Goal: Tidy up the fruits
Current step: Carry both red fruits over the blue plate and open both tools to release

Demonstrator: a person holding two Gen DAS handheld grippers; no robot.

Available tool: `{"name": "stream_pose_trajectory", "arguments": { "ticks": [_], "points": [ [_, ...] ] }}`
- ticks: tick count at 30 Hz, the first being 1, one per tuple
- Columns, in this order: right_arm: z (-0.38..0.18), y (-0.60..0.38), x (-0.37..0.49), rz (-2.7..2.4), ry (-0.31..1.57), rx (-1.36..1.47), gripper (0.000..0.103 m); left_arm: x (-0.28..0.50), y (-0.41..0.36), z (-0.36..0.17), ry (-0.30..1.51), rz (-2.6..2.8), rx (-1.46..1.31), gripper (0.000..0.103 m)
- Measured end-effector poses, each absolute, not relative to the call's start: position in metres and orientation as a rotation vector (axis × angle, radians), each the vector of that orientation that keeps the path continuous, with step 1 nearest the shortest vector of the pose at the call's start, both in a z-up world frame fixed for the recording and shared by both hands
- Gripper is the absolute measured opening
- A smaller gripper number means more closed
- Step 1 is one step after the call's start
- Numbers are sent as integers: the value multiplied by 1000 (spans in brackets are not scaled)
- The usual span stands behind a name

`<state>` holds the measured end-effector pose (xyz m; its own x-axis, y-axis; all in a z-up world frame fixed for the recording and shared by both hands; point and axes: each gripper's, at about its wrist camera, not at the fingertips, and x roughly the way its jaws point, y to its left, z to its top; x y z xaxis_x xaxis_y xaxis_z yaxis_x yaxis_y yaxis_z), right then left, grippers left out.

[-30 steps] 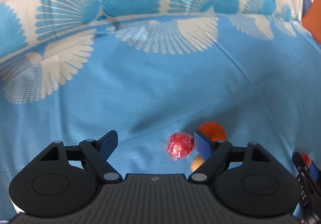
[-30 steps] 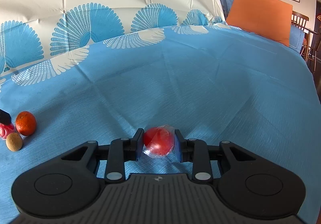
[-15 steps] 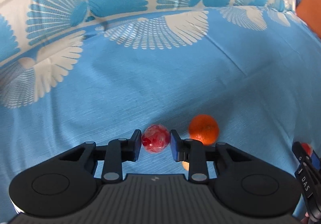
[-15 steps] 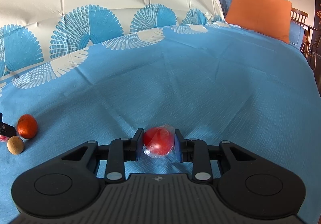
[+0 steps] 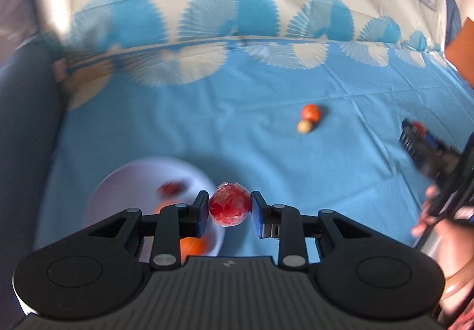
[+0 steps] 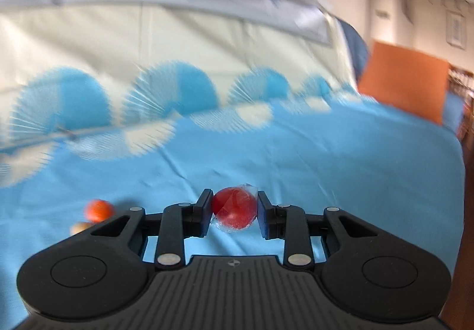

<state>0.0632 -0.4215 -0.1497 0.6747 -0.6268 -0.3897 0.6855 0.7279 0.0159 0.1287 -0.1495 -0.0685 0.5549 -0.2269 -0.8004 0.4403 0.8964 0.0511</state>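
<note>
Open blue patterned bedspread [image 5: 183, 134] fills the centre of the left wrist view; a round white plate [image 5: 124, 182] at lower left, a small orange fruit [image 5: 310, 112] touching a tan one [image 5: 304, 126] at upper right, break it.

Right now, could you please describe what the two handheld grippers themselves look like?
Both the left gripper and right gripper look alike: matte black ribbed bodies, round side discs, silver pivot pins, linkage arms, blue-faced fingers and a small centre crosshair mark. No cables or sleeves show.
</note>
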Motion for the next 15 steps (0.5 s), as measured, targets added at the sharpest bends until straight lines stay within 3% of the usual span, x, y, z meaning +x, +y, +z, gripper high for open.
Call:
{"name": "stream_pose_trajectory", "arguments": {
  "ticks": [8, 15],
  "points": [
    [-55, -316, -28, -372, 318, 37, 32, 43, -47, -27, 894, -260, 188, 33],
    [-14, -241, -90, -186, 345, 13, 32, -24, 3, -18, 877, -219, 134, 33]
  ]
}}
